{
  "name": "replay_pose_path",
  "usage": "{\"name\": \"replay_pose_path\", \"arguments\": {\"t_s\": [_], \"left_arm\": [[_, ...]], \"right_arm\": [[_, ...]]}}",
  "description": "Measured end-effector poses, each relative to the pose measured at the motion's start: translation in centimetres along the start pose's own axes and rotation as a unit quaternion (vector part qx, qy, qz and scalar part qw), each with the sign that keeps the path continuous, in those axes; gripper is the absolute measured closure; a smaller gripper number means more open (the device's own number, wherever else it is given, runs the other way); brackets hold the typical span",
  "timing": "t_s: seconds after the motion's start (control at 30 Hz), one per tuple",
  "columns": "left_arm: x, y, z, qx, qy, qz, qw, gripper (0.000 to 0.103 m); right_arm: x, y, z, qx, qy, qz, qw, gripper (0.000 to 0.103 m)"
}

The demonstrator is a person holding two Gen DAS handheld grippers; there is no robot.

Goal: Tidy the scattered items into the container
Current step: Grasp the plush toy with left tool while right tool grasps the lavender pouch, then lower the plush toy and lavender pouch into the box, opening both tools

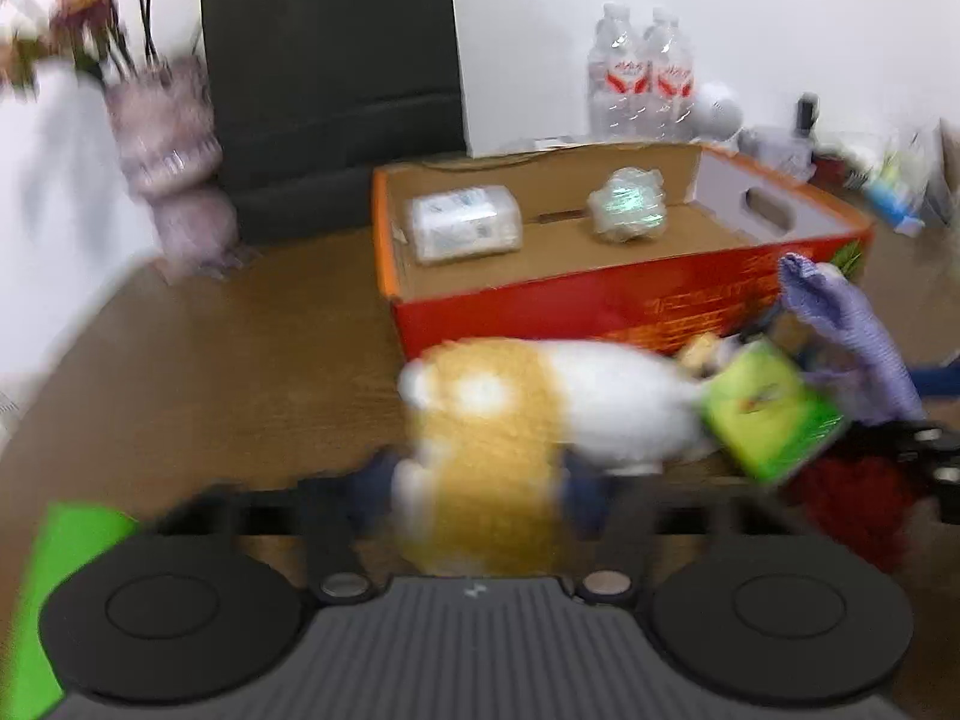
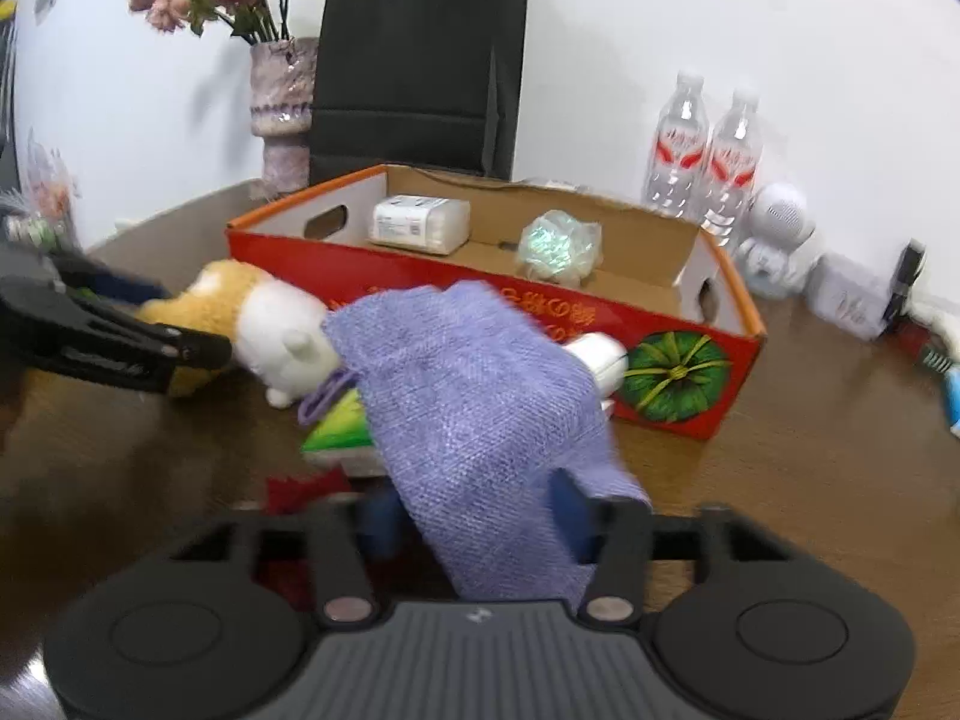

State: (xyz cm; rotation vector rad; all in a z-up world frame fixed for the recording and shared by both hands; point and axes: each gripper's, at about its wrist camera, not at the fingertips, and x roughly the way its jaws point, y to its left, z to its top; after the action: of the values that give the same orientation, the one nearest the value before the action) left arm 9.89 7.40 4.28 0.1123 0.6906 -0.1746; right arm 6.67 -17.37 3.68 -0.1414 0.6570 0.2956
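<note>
An open red cardboard box point(image 1: 600, 300) point(image 2: 420, 276) stands on the wooden table, holding a white wrapped pack point(image 1: 462, 225) point(image 2: 420, 225) and a crinkly clear-wrapped ball point(image 1: 627, 207) point(image 2: 558, 249). My left gripper point(image 1: 480, 486) is shut on an orange and white plush toy point(image 1: 510, 414) point(image 2: 264, 324) in front of the box. My right gripper point(image 2: 480, 516) is shut on a purple woven pouch point(image 2: 474, 396) point(image 1: 852, 330), held just before the box. A green packet point(image 1: 774, 408) point(image 2: 336, 432) and a red item point(image 1: 852, 504) point(image 2: 300, 489) lie beneath.
A black paper bag point(image 2: 414, 72) and a vase of dried flowers point(image 2: 282, 102) stand behind the box. Two water bottles point(image 2: 702, 156), a white robot figure point(image 2: 774, 234) and small items lie at the right. A green object point(image 1: 54, 576) is at the left.
</note>
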Motion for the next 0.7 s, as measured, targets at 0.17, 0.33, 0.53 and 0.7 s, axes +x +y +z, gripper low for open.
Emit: {"name": "replay_pose_path", "arguments": {"t_s": [0.17,0.33,0.53,0.7], "left_arm": [[-1.4,0.1,-0.7,-0.022,-0.013,-0.010,0.9996,0.059],[-3.9,-0.7,-0.1,-0.035,-0.050,-0.018,0.9980,0.059],[-5.6,-0.3,7.0,-0.051,-0.095,-0.040,0.9934,0.059],[1.3,-0.5,13.7,-0.069,-0.045,0.011,0.9966,0.058]], "right_arm": [[-1.9,-1.4,0.2,0.036,-0.009,0.018,0.999,0.096],[-4.7,-4.4,0.3,0.087,-0.038,0.024,0.995,0.099],[-7.0,-6.6,4.7,0.065,-0.106,-0.040,0.991,0.100],[-2.2,-7.3,12.5,-0.028,-0.103,-0.100,0.989,0.099]]}}
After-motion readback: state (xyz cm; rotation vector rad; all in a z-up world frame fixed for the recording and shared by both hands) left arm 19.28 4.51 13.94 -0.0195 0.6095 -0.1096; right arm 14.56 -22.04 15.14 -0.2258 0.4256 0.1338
